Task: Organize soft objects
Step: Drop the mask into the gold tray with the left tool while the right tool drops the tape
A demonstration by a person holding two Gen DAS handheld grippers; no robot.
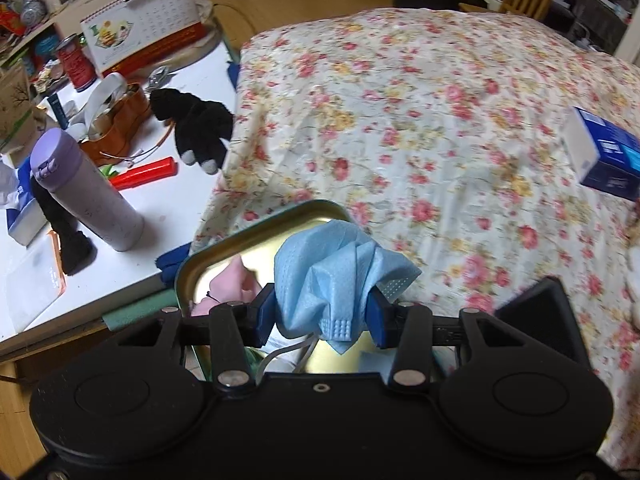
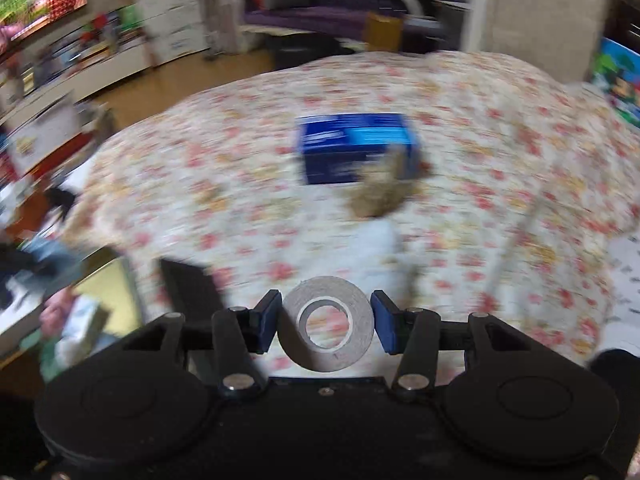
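My left gripper is shut on a crumpled light-blue face mask and holds it over a shiny gold metal tray at the near edge of the floral bed. A pink soft item lies in the tray. My right gripper is shut on a grey roll of tape above the floral bedspread; this view is motion-blurred. A brownish fuzzy item lies on the bed beside a blue box. The tray shows at the left of the right wrist view.
A white side table left of the bed holds a black plush toy, a lavender bottle, a red tool, a desk calendar and clutter. The blue box sits on the bed at right.
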